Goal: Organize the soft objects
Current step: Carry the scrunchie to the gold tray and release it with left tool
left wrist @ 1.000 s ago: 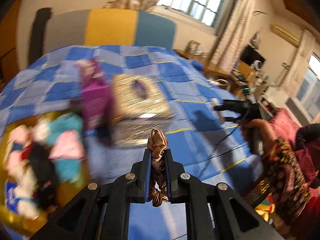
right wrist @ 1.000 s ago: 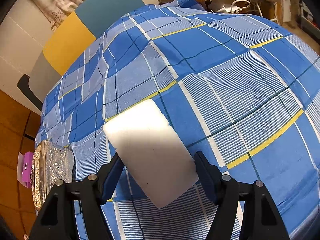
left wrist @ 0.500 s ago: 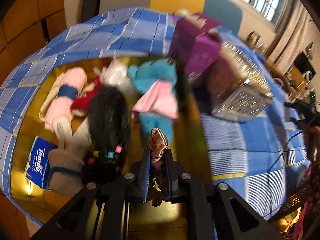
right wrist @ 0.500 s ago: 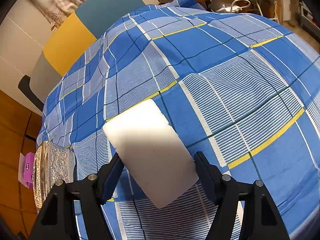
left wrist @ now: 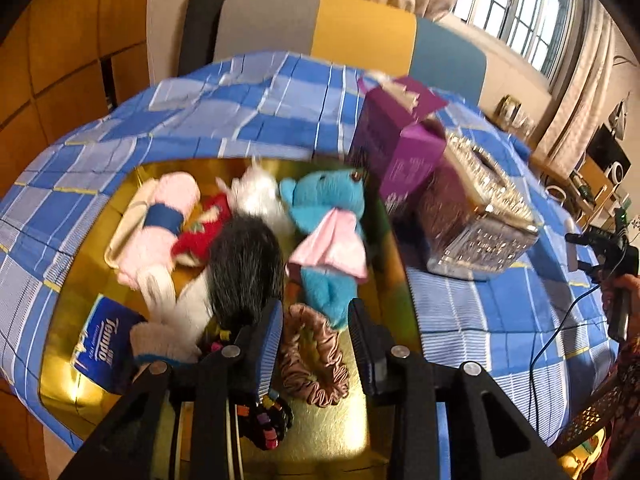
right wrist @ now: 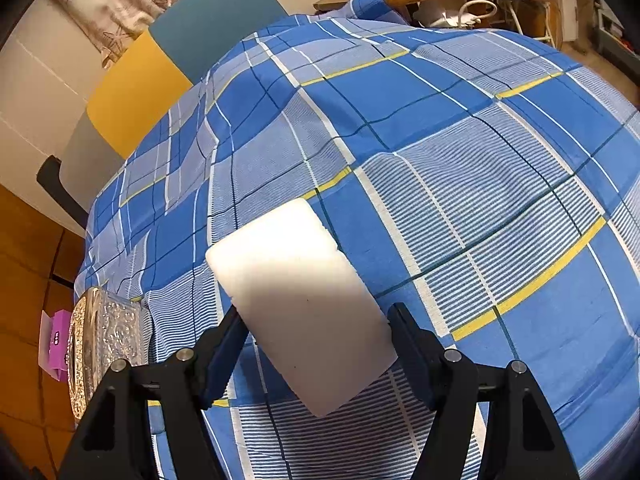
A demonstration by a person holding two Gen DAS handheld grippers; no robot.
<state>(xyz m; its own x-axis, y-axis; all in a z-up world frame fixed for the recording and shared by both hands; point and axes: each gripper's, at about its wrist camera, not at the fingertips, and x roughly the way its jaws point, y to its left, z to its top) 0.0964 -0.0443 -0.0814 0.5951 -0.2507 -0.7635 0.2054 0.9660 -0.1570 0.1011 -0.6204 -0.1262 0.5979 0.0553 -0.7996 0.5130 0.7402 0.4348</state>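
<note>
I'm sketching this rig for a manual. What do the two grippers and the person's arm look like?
Both the left gripper and the right gripper are matte black with silver screws; the left's jaws carry ribbed blue pads. The left view shows a dark floral-patterned sleeve and a black cable.

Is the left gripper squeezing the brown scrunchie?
No. The left gripper is open, and the scrunchie lies loose on the gold tray between its fingers.
</note>
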